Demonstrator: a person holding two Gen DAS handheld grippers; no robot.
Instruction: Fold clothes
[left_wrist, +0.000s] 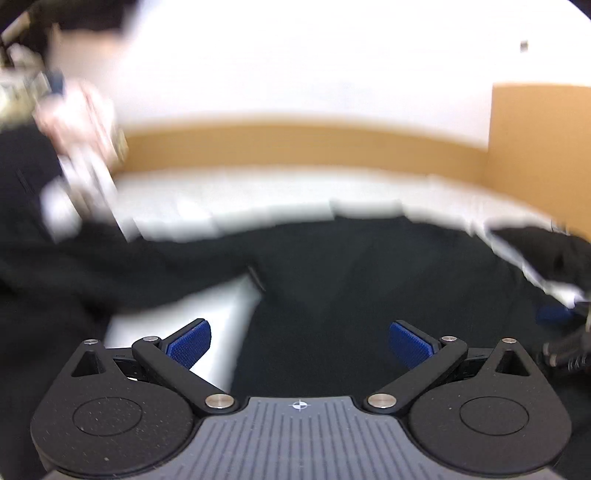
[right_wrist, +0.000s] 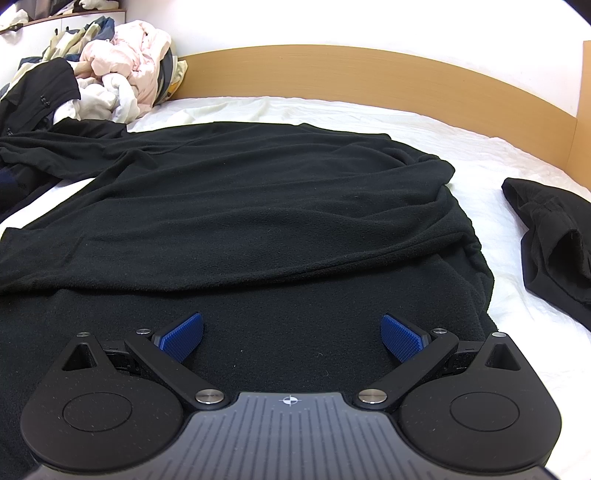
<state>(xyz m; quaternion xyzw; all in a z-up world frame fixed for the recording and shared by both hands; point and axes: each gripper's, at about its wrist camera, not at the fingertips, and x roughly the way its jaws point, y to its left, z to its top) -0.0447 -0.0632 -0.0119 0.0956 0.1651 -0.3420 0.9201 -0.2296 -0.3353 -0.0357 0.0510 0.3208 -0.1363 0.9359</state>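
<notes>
A large black fleece garment (right_wrist: 236, 206) lies spread on the white bed sheet (right_wrist: 480, 162), with one part folded over its lower body. My right gripper (right_wrist: 291, 338) is open and empty, just above the garment's near part. My left gripper (left_wrist: 299, 341) is open and empty over the same black garment (left_wrist: 351, 266); that view is blurred by motion. The tip of the right gripper (left_wrist: 557, 321) shows at the right edge of the left wrist view.
A pile of mixed clothes (right_wrist: 110, 70) lies at the far left of the bed. A smaller black garment (right_wrist: 554, 236) lies on the sheet at the right. A wooden headboard (right_wrist: 332, 74) bounds the far side.
</notes>
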